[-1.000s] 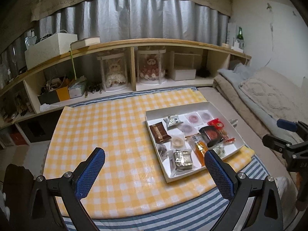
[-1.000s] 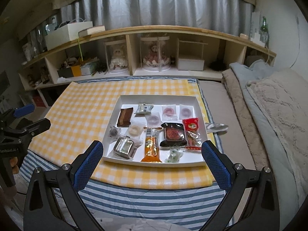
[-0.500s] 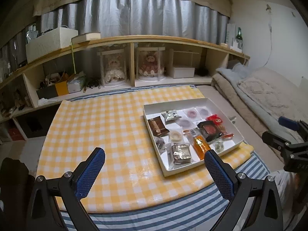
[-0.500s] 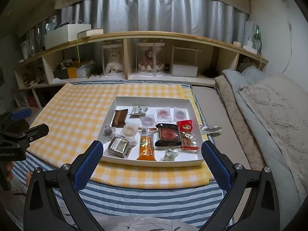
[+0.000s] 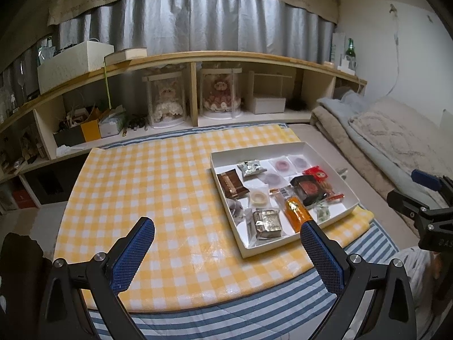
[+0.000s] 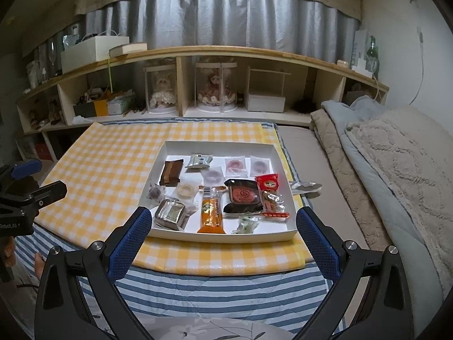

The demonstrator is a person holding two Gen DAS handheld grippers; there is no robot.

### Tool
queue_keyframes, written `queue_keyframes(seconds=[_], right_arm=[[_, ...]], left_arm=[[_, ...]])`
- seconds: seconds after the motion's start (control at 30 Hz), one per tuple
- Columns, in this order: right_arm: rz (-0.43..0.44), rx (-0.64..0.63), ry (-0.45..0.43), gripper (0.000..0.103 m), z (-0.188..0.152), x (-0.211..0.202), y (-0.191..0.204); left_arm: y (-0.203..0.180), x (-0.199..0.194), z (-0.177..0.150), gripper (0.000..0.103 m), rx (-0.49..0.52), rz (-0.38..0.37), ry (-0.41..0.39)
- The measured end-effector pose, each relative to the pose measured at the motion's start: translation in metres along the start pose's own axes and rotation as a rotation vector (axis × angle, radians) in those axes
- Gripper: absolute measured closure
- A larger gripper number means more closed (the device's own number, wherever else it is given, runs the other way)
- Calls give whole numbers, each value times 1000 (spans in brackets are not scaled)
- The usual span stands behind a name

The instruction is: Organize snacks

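Note:
A white shallow tray [image 6: 218, 145] [image 5: 256, 151] lies on a yellow checked cloth [image 5: 147, 181] and holds several wrapped snacks. Among them are an orange packet [image 6: 211, 209] [image 5: 296, 212], a silver foil pack [image 6: 171, 212] [image 5: 267, 223], a brown bar [image 6: 171, 171] [image 5: 232, 185], a dark tray with a red cake [image 6: 243, 194] [image 5: 308, 187] and a red bag [image 6: 267, 182]. A loose clear wrapper [image 6: 305, 187] lies just outside the tray's right side. My left gripper [image 5: 226, 248] is open over the cloth, left of the tray. My right gripper [image 6: 223, 239] is open, hovering before the tray's near edge.
A long wooden shelf [image 6: 198, 53] runs along the back with two doll cases [image 6: 216, 87], boxes and a green bottle [image 6: 372, 53]. Folded blankets [image 6: 396, 153] lie to the right. A blue striped mat [image 6: 198, 283] sticks out under the cloth.
Both grippers drew slightly back and up, so the tray and cloth sit a little farther away and the views tilted upward. Nothing was grasped.

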State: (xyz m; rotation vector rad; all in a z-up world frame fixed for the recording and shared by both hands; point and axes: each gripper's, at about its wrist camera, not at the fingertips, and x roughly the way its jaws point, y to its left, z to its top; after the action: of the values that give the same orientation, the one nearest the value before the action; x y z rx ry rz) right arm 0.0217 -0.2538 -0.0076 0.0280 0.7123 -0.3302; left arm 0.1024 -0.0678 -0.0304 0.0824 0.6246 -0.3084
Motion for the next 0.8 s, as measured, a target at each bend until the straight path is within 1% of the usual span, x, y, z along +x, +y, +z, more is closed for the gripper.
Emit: queue_keyframes(seconds=[0.8], right_arm=[[0, -5, -6, 0, -1, 0, -3]], left_arm=[[-3, -2, -4, 0, -8, 9, -11]])
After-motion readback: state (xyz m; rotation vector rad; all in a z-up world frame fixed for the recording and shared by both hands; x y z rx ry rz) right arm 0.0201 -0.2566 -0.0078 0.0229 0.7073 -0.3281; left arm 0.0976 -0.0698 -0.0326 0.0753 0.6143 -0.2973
